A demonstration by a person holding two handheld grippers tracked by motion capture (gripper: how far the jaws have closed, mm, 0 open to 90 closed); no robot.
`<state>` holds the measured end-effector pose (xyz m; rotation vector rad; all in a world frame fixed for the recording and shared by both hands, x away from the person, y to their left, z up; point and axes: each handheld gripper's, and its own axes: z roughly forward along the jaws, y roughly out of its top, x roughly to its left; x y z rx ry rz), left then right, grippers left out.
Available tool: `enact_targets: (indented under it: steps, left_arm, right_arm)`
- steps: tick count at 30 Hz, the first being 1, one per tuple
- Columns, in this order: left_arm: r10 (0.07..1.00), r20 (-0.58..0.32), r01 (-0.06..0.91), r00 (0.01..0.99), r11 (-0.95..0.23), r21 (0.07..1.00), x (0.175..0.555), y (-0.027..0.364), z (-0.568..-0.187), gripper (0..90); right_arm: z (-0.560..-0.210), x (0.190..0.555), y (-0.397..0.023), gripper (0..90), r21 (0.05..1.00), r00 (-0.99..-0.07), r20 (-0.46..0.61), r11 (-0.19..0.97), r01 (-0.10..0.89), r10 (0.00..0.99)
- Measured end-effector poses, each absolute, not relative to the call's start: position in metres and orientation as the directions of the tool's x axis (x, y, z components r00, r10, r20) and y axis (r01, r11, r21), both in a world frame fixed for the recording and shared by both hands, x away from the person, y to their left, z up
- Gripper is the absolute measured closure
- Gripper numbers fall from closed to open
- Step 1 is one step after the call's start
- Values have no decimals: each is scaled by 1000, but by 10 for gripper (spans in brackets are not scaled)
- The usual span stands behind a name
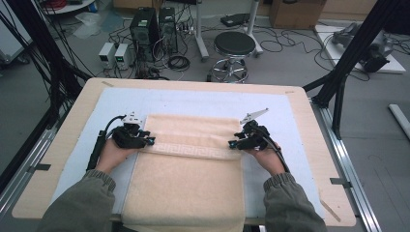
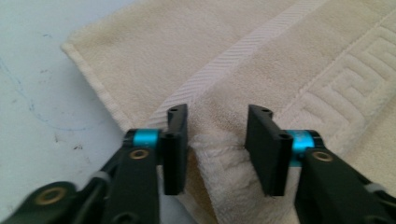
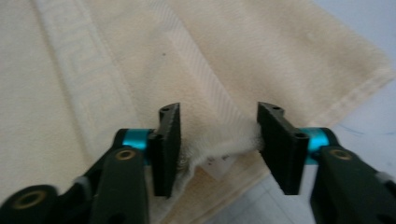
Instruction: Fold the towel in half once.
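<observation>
A cream towel (image 1: 186, 179) lay on the pale mat (image 1: 285, 108) that covered the wooden table (image 1: 309, 113), its near end hanging over the table's near edge. Its far part had been folded over toward the person, so that a woven band with a key pattern (image 1: 191, 150) ran from left to right across the cloth, about halfway up the table.

The left gripper (image 1: 147, 141) sat at the left end of that folded edge, held in the person's left hand (image 1: 112, 153). In the left gripper view its jaws stood partly spread, with a ridge of towel (image 2: 219, 154) between them; the cloth touched the inner face of the left pad, while the other pad stood just clear of it, so the jaws were not pressing the cloth.

The right gripper (image 1: 233, 143) sat at the right end of the same fold, held in the right hand (image 1: 267, 158). In the right gripper view its jaws were likewise partly spread, and a bunched corner of towel (image 3: 219, 149) with a small white label spanned the gap and brushed both pads; whether they squeezed it could not be told.

Beyond the table's far edge stood a round stool (image 1: 234, 46) and two computer towers (image 1: 153, 26) among cables on the floor.
</observation>
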<state>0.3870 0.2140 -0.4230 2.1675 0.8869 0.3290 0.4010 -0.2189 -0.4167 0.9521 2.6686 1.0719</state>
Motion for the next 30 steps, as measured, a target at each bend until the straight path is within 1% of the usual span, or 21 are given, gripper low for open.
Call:
enact_targets:
  steps: [2,5,7,11,14,18,19,21,25,30]
  left_arm:
    - [679,-39,482,733,-478,735,385,214,-421,721]
    - [677,-29,459,736,-467,755,381,216,-419,771]
    - [678,-22,446,735,-459,768,377,218,-416,779]
    - [674,-16,416,739,-436,798,367,221,-407,784]
    - [665,4,373,747,-424,825,355,224,-395,784]
    - [656,64,293,752,-420,859,330,226,-382,777]
    - [651,76,270,756,-415,869,319,229,-381,777]
    - [645,95,246,758,-418,875,301,233,-381,779]
    - [622,93,228,778,-416,880,264,242,-386,784]
    - [555,73,218,829,-438,872,208,250,-387,777]
  right_arm:
    - [-416,400,-216,686,656,-812,137,562,503,568]
    - [-413,397,-213,753,662,-829,146,570,488,540]
    - [-410,393,-211,769,668,-839,138,575,471,527]
    - [-398,383,-209,782,699,-862,108,579,420,495]
    - [-387,373,-212,786,727,-873,98,565,391,479]
    - [-371,354,-217,788,756,-888,69,557,343,454]
    - [-367,349,-217,788,759,-890,62,558,336,452]
    - [-358,332,-219,789,777,-902,30,558,292,430]
    - [-350,298,-223,791,797,-923,-1,558,232,384]
    - [-354,248,-229,779,819,-949,50,531,218,312]
